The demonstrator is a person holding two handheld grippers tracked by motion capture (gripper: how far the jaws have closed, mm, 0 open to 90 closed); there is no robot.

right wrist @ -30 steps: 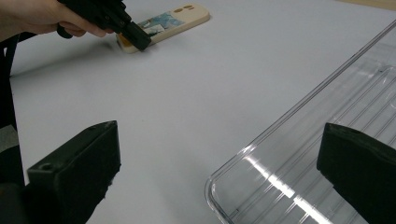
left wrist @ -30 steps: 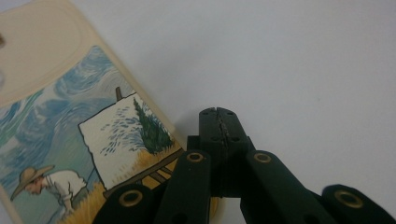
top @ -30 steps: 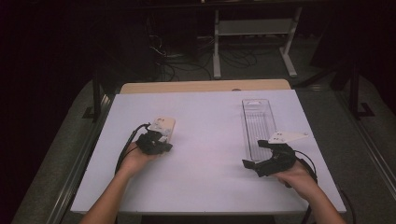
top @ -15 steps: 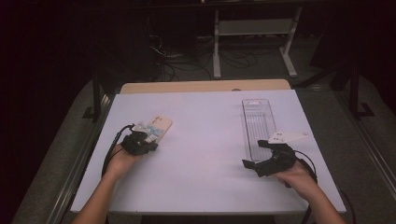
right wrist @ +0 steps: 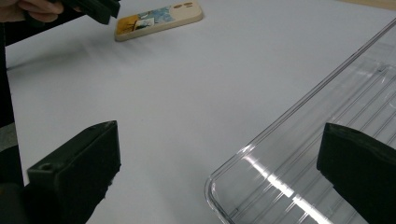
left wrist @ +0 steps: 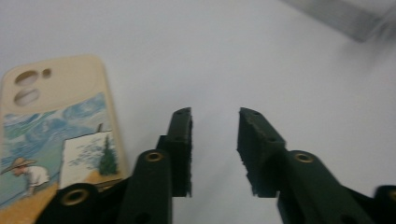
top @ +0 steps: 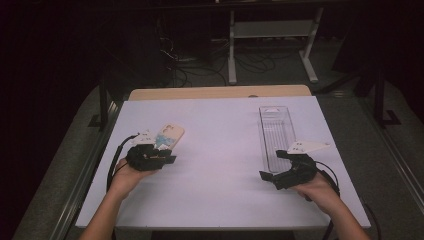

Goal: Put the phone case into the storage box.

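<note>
Beside the left claw (left wrist: 214, 149) (parted), painted phone case (left wrist: 56, 140).

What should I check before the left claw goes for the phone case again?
1. Left claw empty: ok, its jaws have just been opening and nothing sits between them.
2. Phone case lies flat on the table, printed side up: ok.
3. Left claw lined up on the case: not ok, the case lies off to one side of the jaws.
4. Clear tray empty and upright: ok.
5. Right claw open with nothing gripped: ok, it sits at the tray's near corner.
6. Path from case to tray free: ok, bare table between.
</note>
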